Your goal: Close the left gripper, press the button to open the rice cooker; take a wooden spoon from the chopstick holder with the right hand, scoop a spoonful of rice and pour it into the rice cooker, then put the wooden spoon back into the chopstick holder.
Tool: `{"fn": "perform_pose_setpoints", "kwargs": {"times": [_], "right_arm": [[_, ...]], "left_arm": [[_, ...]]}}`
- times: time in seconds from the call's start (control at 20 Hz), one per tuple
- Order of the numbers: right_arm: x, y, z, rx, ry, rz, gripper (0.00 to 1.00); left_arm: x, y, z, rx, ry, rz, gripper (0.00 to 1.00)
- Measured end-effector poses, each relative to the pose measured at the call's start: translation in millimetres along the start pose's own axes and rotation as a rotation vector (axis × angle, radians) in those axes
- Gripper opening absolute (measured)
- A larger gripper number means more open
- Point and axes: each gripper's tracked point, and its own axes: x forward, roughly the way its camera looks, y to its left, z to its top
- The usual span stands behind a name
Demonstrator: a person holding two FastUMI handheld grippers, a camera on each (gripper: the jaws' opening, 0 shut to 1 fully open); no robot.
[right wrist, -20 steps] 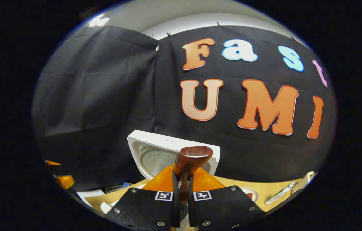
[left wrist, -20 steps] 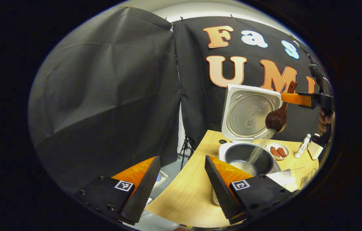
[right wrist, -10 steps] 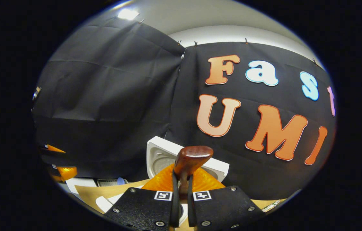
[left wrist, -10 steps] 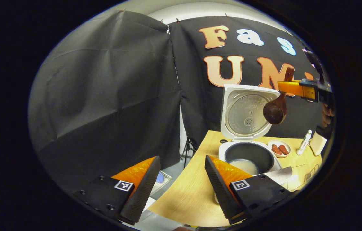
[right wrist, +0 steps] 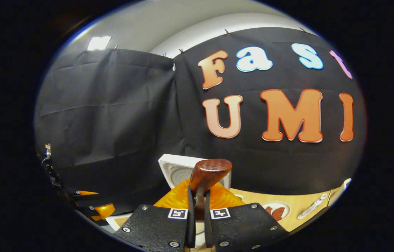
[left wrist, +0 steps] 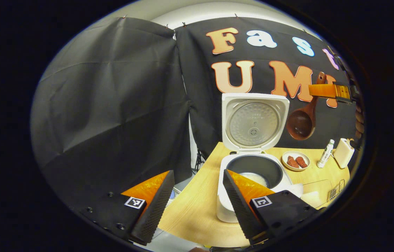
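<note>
Since the pour, the wooden spoon (left wrist: 301, 120) has swung right, clear of the open rice cooker (left wrist: 252, 168) and emptied, rice now in the pot. The right gripper (right wrist: 197, 210) clamps its handle for the return; the left gripper (left wrist: 197, 196) idles wide, near.

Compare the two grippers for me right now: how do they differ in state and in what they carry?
The left gripper stands open, fingers wide apart and empty; the right gripper is shut on the wooden spoon's handle. The left gripper hangs low by the table edge near the rice cooker; the right gripper is raised to the right of the open lid, the spoon's bowl hanging below it. Both have orange fingers on black mounts.
</note>
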Motion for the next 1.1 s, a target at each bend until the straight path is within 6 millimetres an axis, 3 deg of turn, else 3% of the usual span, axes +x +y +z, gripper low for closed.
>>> {"fn": "perform_pose_setpoints", "kwargs": {"times": [0.2,0.55,0.65,0.7,0.8,0.9,1.1], "right_arm": [[-48,-70,-31,0.076,0.049,-0.120,0.10],[-150,-190,-94,0.202,0.147,-0.407,0.10],[-179,-218,-113,0.217,0.181,-0.489,0.10],[-192,-230,-121,0.225,0.195,-0.522,0.10],[-215,-248,-135,0.250,0.219,-0.574,0.10],[-231,-260,-144,0.272,0.226,-0.612,0.10],[-260,-283,-171,0.345,0.253,-0.680,0.10]], "left_arm": [[-2,-48,14,0.036,-0.013,-0.053,0.95],[-2,-158,27,0.092,0.000,-0.198,0.92],[-5,-175,40,0.116,-0.011,-0.230,0.96],[-5,-185,41,0.123,-0.013,-0.244,0.92],[-5,-201,43,0.128,-0.008,-0.264,0.96],[0,-218,40,0.131,-0.007,-0.272,0.92],[0,-228,47,0.142,-0.020,-0.267,0.92]]}}
